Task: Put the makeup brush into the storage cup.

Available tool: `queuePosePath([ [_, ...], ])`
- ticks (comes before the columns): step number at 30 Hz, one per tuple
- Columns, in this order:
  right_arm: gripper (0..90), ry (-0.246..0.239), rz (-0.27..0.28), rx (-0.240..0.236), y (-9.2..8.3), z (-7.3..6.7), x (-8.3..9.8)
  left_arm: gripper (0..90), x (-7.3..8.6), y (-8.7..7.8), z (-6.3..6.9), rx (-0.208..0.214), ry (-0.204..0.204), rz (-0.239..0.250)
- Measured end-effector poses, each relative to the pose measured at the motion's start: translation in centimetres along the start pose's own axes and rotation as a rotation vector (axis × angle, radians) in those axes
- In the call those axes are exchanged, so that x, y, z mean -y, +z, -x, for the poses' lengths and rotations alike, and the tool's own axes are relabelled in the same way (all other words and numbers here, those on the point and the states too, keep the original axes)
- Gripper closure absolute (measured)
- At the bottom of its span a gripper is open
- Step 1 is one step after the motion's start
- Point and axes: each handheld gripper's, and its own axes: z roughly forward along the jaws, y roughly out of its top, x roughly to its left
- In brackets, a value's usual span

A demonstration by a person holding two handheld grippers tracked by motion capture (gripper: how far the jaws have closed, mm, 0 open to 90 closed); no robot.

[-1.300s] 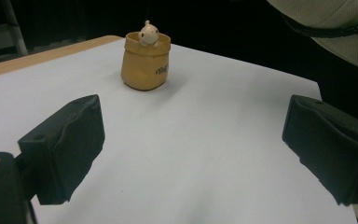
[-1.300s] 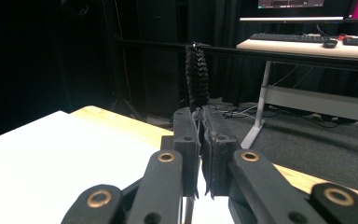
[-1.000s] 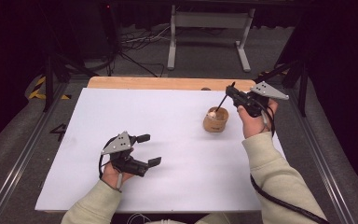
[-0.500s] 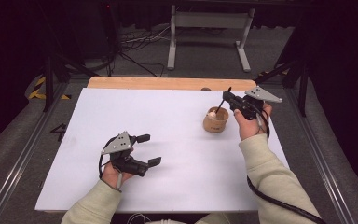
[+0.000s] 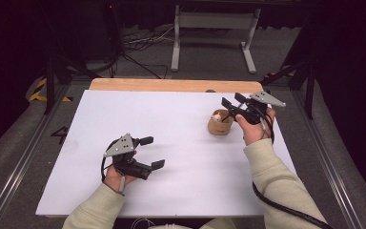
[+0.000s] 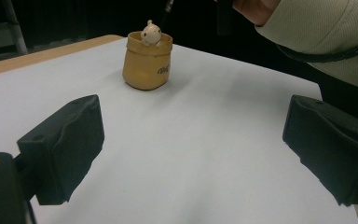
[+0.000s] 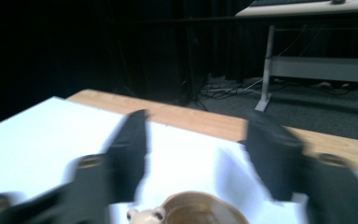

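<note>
On white counter, right of middle: small tan sack-shaped pot with pale figurine peeking over rim. Right hand-held gripper just above pot, jaws just opened, nothing between them. Left hand-held gripper released, resting well apart. Judgement: grasp not yet made; closing on pot left.

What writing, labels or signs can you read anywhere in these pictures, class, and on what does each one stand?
Dark script on the side of the tan sack-shaped pot: begins "Wel", the rest too blurred and turned away to read.
Yellow-and-black hazard tape on the floor: stripes alone, no words.
No other writing.
</note>
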Motion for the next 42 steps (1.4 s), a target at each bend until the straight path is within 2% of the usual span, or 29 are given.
queuePosePath([
  [3, 18.8, -0.009, 0.025, 0.014, -0.6, 0.0, -0.3, 5.9, 0.0, 0.1, 0.0, 0.004, 0.000, 0.000],
  [7, 15.6, -0.014, 0.047, 0.011, -1.5, 0.2, -0.7, 5.8, -0.1, -0.1, -0.1, -0.001, 0.001, 0.002],
  [10, 13.8, -0.023, 0.074, -0.014, -3.1, 0.3, -1.2, 5.7, -0.1, -0.6, -0.1, -0.006, 0.007, 0.004],
  [13, 12.4, -0.034, 0.083, -0.027, -3.8, 0.2, -1.3, 5.6, -0.1, -1.2, -0.1, -0.014, 0.001, 0.009],
  [20, 5.0, -0.078, 0.106, -0.109, -6.7, 0.0, -1.6, 5.1, -0.2, -2.7, 0.2, -0.028, 0.003, 0.016],
  [26, 2.3, -0.100, 0.092, -0.174, -8.2, -0.2, -1.2, 4.8, -0.2, -3.8, 0.4, -0.037, 0.000, 0.018],
  [33, 2.5, -0.130, 0.055, -0.198, -9.3, -0.6, -0.1, 4.6, -0.1, -5.1, 0.8, -0.048, 0.008, 0.027],
  [38, 1.9, -0.185, 0.025, -0.235, -9.9, -1.0, 0.8, 4.6, 0.2, -5.9, 0.9, -0.049, -0.001, 0.034],
  [42, 1.6, -0.197, 0.012, -0.270, -10.3, -1.1, 1.6, 4.6, 0.4, -6.5, 1.0, -0.048, -0.008, 0.036],
])
